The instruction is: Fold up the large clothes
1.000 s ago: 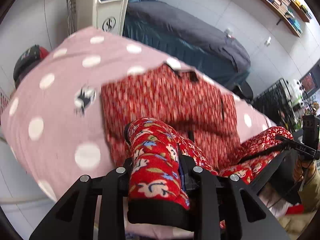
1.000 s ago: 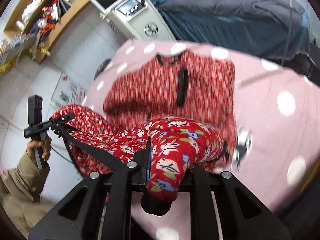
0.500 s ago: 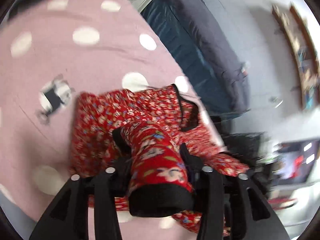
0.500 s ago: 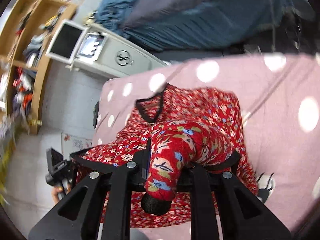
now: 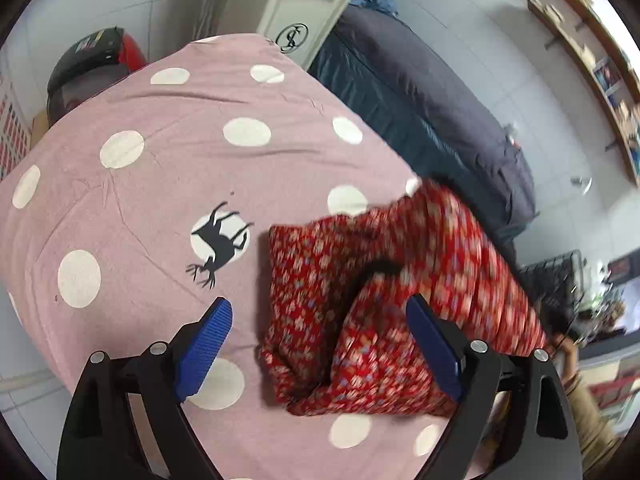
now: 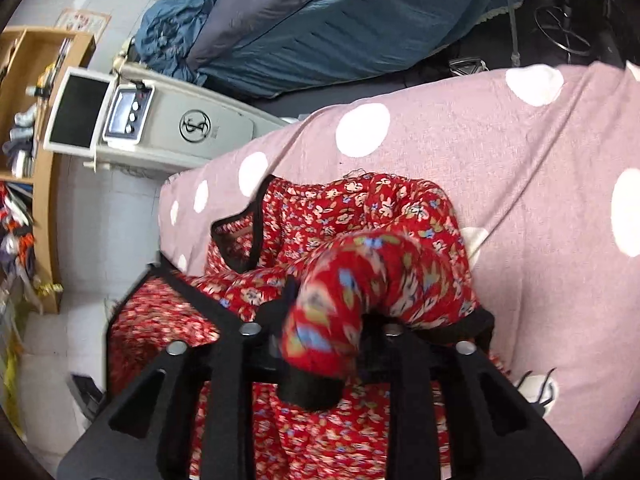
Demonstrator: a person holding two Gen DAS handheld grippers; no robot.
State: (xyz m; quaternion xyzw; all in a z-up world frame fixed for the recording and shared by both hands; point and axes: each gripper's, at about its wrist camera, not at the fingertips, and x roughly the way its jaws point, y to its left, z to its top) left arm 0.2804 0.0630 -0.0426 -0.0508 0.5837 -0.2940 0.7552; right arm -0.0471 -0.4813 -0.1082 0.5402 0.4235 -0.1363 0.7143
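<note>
A red floral garment (image 5: 360,312) with black trim lies folded on the pink polka-dot sheet (image 5: 160,184), toward its right edge. My left gripper (image 5: 320,348) is open and empty, its blue pads (image 5: 204,344) spread just above the garment's near edge. In the right wrist view my right gripper (image 6: 324,336) is shut on a black-cuffed fold of the red garment (image 6: 360,264) and holds it over the folded body. The black neckline (image 6: 244,236) shows at the left.
A white machine with a display (image 6: 152,128) stands beyond the sheet's far edge. A dark blue and grey covered bed (image 5: 432,100) lies behind. A red and black object (image 5: 92,60) sits at the far left. Wooden shelves (image 6: 36,152) line the wall.
My left gripper has opened and let go of the sleeve, which now lies on the folded garment. My right gripper still holds its fold and has swung over the garment.
</note>
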